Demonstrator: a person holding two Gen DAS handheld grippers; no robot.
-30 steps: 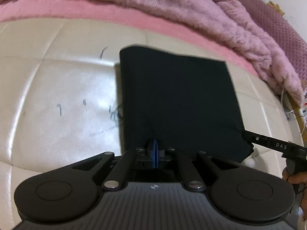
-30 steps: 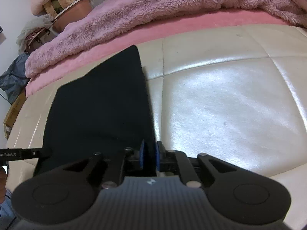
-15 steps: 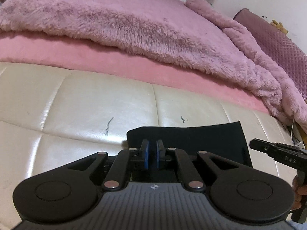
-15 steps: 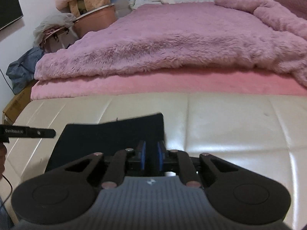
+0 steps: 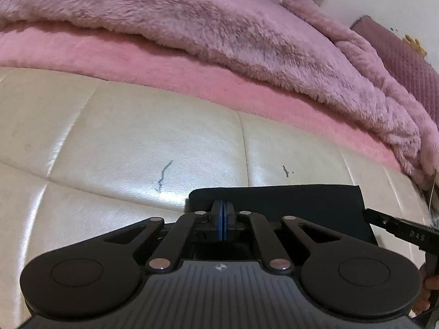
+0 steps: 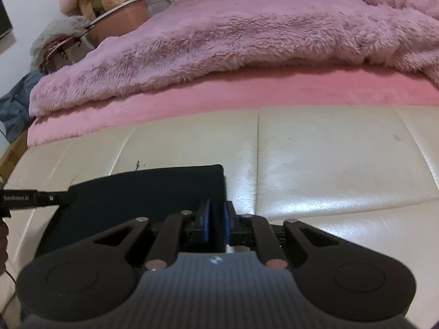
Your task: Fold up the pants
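Note:
The black pants [image 5: 288, 203] lie folded into a flat rectangle on the cream leather bench [image 5: 137, 137]. My left gripper [image 5: 221, 219] is shut, its blue pads pressed together at the left near corner of the pants; whether cloth is pinched I cannot tell. In the right wrist view the pants [image 6: 142, 192] lie to the left. My right gripper [image 6: 215, 219] stands at their right near corner with a narrow gap between the pads and black cloth in that gap. The right gripper's finger [image 5: 397, 227] shows in the left view, the left gripper's finger [image 6: 27, 198] in the right view.
A fluffy pink blanket [image 5: 219, 27] and pink sheet [image 6: 219, 90] lie behind the bench. Pen marks [image 5: 163, 175] are on the leather. Cluttered bags and a basket [image 6: 109, 13] stand at the far left of the right view.
Both grippers swung from looking down on the spread pants to a low view along the bench; the pants now look shorter and folded. The left pads closed together over the last half second.

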